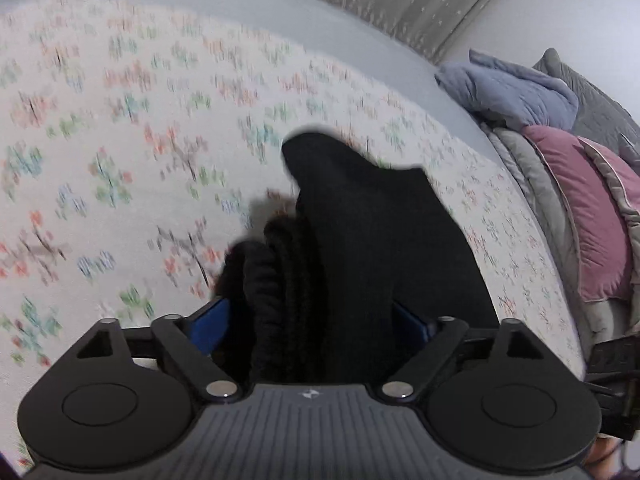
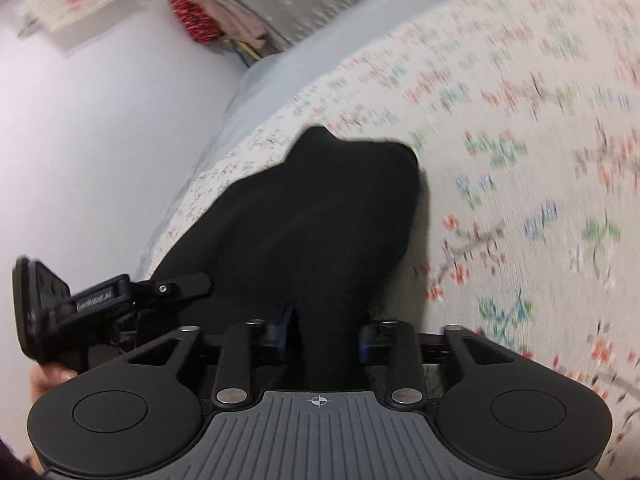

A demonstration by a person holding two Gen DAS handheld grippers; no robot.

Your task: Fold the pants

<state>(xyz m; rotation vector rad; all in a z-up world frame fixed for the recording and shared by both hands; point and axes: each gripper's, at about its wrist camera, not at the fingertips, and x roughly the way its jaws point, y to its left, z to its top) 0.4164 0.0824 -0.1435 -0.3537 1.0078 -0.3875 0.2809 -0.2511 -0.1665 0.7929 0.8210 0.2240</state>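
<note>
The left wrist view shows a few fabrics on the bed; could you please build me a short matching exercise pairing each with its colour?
Things:
1. pants
2. cushion
3. bedspread
4. bundled blanket

Colours:
A. pale with small flowers
B. black
C. blue-grey
D. pink

Pairs: 1-B, 2-D, 3-A, 4-C

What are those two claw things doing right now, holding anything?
Left gripper: jaws wide apart, black pants bunched between them; a grip cannot be told.
Right gripper: jaws part-open around the pants; a grip cannot be told.
</note>
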